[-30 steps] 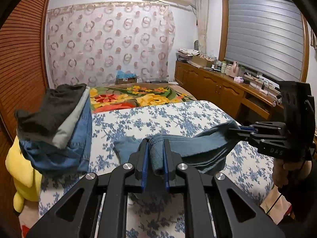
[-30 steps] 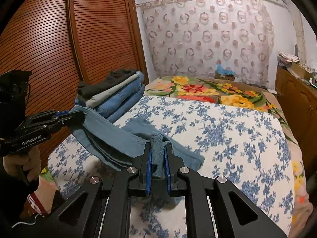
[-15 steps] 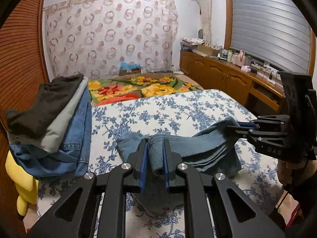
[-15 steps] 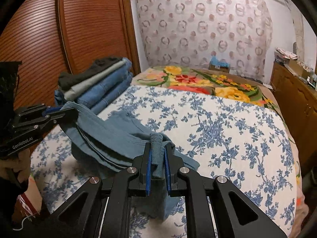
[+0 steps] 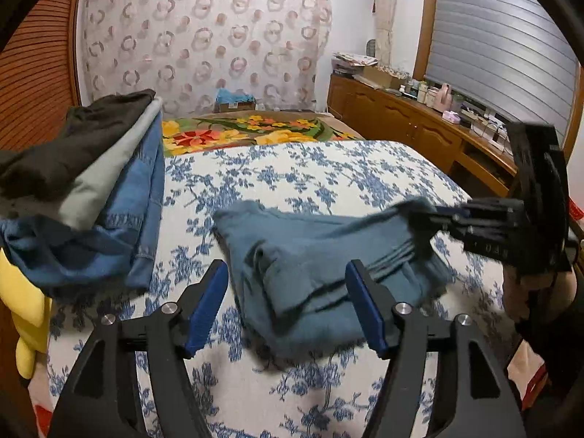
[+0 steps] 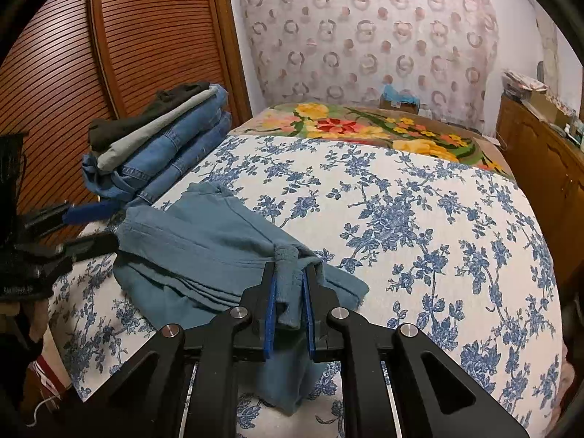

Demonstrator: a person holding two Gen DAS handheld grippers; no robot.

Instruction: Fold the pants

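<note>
Folded teal-blue pants [image 5: 314,270] lie near the front edge of the bed; they also show in the right wrist view [image 6: 204,248]. My left gripper [image 5: 288,306] is open, its blue pads apart on either side of the pants' near edge, holding nothing. It shows at the left of the right wrist view [image 6: 91,226], open beside the pants. My right gripper [image 6: 288,310] is shut on a bunched edge of the pants. It shows at the right of the left wrist view [image 5: 438,215], clamped on the pants' right corner.
The bed [image 6: 419,219] has a white cover with blue flowers. A stack of folded jeans and dark clothes [image 5: 84,189] sits at its left side, also in the right wrist view [image 6: 160,138]. A yellow plush toy [image 5: 22,310] lies beside it. A wooden cabinet [image 5: 419,131] runs along the right.
My left gripper has opened and let go of the pants, which have dropped onto the bed. My right gripper stays shut on them.
</note>
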